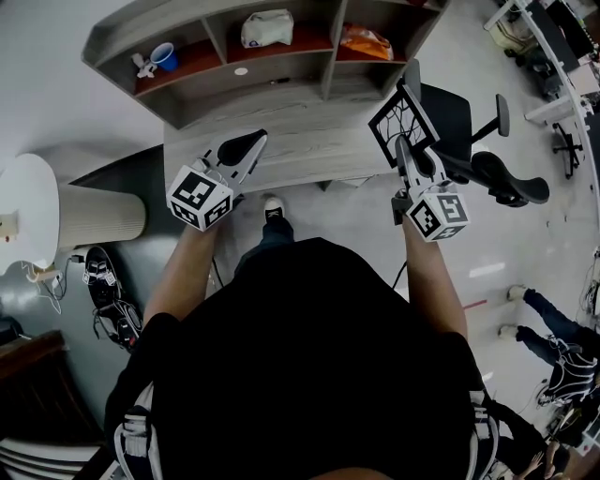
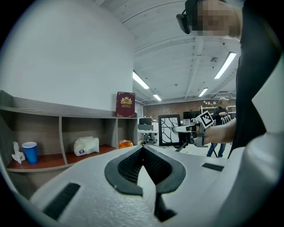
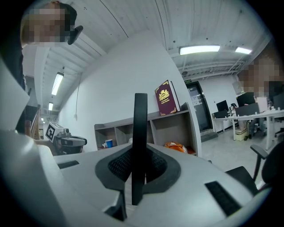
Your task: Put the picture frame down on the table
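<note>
Right gripper (image 1: 406, 148) clamped thin black rectangular picture frame (image 1: 401, 114) by its edge, upright over grey wood-grain table (image 1: 309, 145). Frame panel white with black branching lines. Left gripper (image 1: 251, 145): ribbed black pads (image 2: 128, 166) pressed together, nothing between.

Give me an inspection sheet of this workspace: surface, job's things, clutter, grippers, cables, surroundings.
Surface: grey wooden table, under a shelf unit.
Job's things: picture frame, in the air by the table's right end, not yet down.
Clutter: blue cup, white bag, orange packet in the shelves; maroon book on top.
Grippers: left gripper jaws together, empty; right gripper jaws clamped on the frame.
Cables: white cord on the floor, left.
Surroundings: office chair, shoes, another person.
</note>
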The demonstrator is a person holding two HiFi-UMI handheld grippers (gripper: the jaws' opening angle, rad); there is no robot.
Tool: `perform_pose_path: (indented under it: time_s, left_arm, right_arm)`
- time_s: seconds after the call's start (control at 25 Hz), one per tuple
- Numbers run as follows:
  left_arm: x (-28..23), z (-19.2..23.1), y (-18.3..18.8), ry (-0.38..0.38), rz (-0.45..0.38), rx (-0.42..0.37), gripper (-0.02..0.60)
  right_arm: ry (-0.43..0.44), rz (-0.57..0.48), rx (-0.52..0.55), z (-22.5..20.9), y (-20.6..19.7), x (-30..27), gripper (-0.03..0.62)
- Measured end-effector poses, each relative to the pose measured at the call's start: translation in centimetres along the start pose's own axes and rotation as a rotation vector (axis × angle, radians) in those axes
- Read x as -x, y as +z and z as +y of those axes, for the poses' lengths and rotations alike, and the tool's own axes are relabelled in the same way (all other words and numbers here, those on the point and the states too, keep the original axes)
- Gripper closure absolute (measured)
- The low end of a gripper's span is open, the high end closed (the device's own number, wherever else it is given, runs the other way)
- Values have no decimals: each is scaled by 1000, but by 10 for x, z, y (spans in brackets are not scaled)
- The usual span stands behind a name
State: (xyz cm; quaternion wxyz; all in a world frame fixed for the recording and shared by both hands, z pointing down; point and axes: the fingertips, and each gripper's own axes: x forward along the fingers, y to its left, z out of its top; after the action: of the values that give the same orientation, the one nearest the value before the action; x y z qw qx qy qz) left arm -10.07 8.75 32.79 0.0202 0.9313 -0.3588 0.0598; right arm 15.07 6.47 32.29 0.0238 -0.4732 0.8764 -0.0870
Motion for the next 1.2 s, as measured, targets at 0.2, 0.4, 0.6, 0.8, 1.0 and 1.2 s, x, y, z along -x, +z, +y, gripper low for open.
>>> perform_pose_path:
  time_s: [0.2, 0.4, 0.6, 0.8, 1.0, 1.2]
  left_arm:
    - [-8, 14, -2, -24, 14, -2, 565]
    - [-15, 36, -2, -31, 16, 2, 565]
    - [-25, 53, -11, -47, 26, 9, 565]
    - [-38, 67, -18, -69, 37, 22, 565]
    - [-51, 81, -25, -90, 46, 34, 565]
    - [-66, 96, -31, -104, 55, 46, 565]
  right_arm:
    - [-16, -2, -6, -4, -1, -15, 560]
    - [-31, 12, 15, -6, -2, -31, 560]
    - [-48, 21, 6, -12, -7, -48, 560]
    - [-55, 38, 6, -17, -13, -62, 560]
    - [-59, 53, -9, -23, -21, -80, 560]
    - [-75, 65, -24, -34, -27, -93, 560]
